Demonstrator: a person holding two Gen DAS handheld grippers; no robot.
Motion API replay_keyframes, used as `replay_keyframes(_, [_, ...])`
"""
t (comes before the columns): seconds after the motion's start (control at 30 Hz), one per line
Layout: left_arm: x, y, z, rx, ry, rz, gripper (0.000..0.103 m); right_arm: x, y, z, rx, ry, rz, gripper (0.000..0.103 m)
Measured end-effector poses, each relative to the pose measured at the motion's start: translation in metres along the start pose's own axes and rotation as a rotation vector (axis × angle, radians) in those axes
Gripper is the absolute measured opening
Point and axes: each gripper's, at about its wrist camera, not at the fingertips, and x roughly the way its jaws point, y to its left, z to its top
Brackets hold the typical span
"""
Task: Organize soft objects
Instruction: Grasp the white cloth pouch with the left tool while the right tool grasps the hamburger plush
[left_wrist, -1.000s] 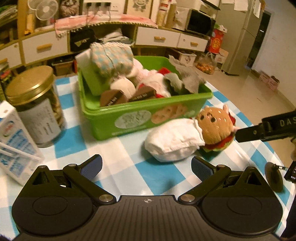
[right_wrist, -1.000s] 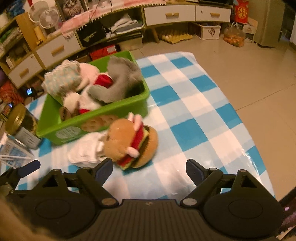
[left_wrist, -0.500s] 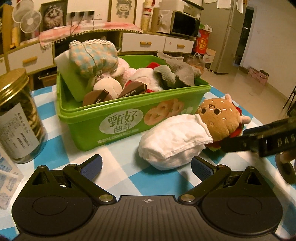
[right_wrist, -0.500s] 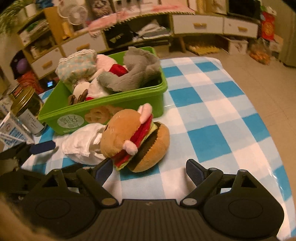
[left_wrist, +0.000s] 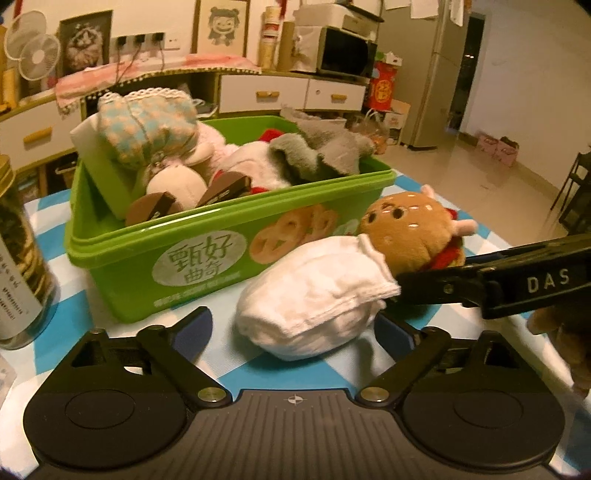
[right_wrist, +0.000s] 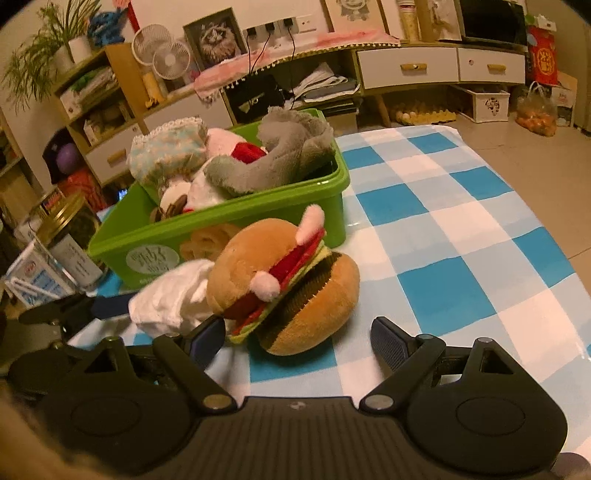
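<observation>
Bin (left_wrist: 221, 254) nearly full mid-frame; white cloth (left_wrist: 314, 295) and burger plush (right_wrist: 284, 280) remain outside on table.
Left gripper (left_wrist: 295, 325) closing around cloth, not yet gripping; right gripper (right_wrist: 295, 332) open, empty, straddling burger.

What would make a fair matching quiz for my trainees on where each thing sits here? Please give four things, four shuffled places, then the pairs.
Things:
1. burger plush
2. white cloth bundle
3. grey plush
4. gold-lidded jar

Places:
A. inside the green bin
B. on the tablecloth, between the right gripper fingers
C. outside the bin, on its left
D. on the tablecloth, between the closing left gripper fingers

Pairs: 1-B, 2-D, 3-A, 4-C
</observation>
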Motion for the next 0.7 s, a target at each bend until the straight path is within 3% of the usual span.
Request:
replay_keyframes(0.2, [0.003, -0.004, 0.003, 0.002, 0.014, -0.004, 0.080, 0.003, 0.004, 0.002, 0.011, -0.013, 0.038, 0.061])
replay_keyframes(0.7, [0.000, -0.008, 0.004, -0.001, 0.015, 0.015, 0.058, 0.013, 0.008, 0.001, 0.001, 0.003, 0.038, 0.061])
